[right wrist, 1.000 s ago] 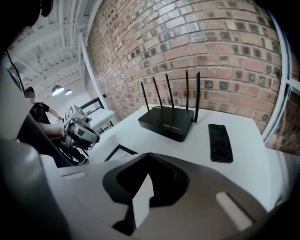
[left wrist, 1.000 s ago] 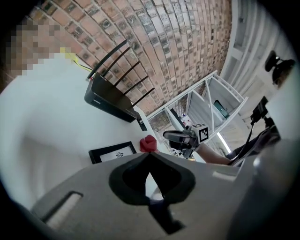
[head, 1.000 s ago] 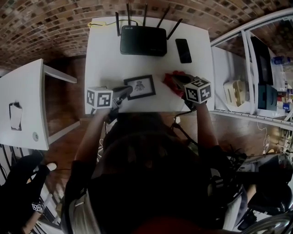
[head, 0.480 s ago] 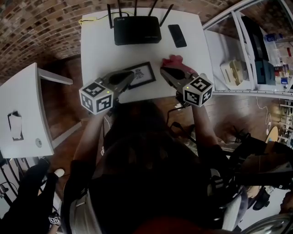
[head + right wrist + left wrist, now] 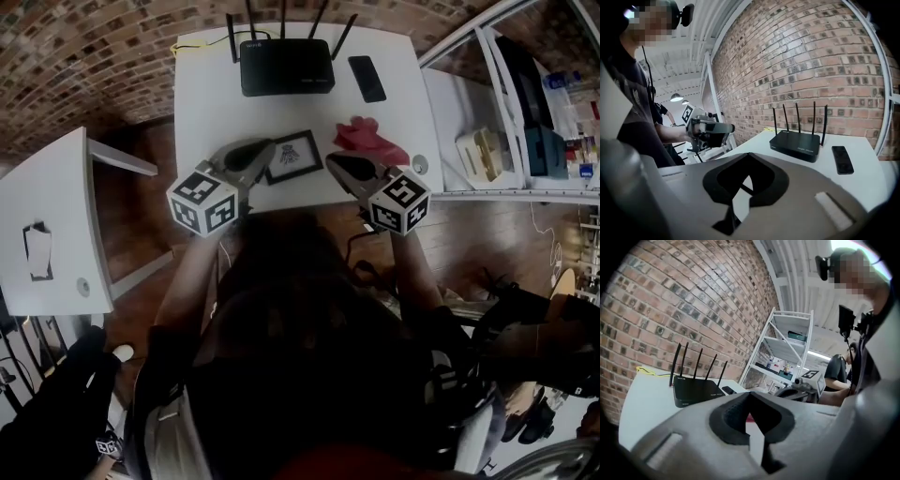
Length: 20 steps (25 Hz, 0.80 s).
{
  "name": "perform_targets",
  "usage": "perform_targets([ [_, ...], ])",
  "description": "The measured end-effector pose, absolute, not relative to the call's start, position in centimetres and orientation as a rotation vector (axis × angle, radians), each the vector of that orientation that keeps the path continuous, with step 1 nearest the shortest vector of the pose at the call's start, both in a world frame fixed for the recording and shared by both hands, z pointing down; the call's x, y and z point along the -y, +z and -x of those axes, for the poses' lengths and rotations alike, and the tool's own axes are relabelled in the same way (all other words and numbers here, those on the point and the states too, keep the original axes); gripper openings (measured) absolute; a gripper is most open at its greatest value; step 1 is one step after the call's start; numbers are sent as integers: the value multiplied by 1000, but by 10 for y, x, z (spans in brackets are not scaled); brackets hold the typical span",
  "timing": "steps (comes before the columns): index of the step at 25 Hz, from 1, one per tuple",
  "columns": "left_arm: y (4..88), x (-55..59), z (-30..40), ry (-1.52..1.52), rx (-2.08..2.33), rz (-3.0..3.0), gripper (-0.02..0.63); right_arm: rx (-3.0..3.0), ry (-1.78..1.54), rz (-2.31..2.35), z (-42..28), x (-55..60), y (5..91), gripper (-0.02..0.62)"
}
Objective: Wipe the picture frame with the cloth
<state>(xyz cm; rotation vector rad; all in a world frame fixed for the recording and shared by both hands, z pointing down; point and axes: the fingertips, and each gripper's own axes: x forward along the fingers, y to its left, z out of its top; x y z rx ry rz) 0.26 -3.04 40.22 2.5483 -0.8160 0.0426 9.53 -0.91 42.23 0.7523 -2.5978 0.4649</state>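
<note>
The small black picture frame lies flat near the front of the white table. To its right the red cloth lies crumpled on the table, with nothing gripping it. My left gripper hovers just left of the frame, jaws shut and empty. Raised in front of the cloth and right of the frame, my right gripper is also shut and empty. Through the left gripper's jaws a sliver of the red cloth shows. In the right gripper view the left gripper hangs in the air.
A black router with several antennas stands at the table's back, a black phone to its right. A white side table is at the left, white shelving at the right. Brick wall behind.
Both grippers have risen off the table. The right gripper has drawn back from the red cloth, which stays on the table. The left gripper has rolled beside the frame.
</note>
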Motion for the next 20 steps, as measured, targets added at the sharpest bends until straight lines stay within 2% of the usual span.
perform_targets([
  [20,389,56,-72,67,1035,-2485,2,2695,399,-536,-155,46,424,2],
])
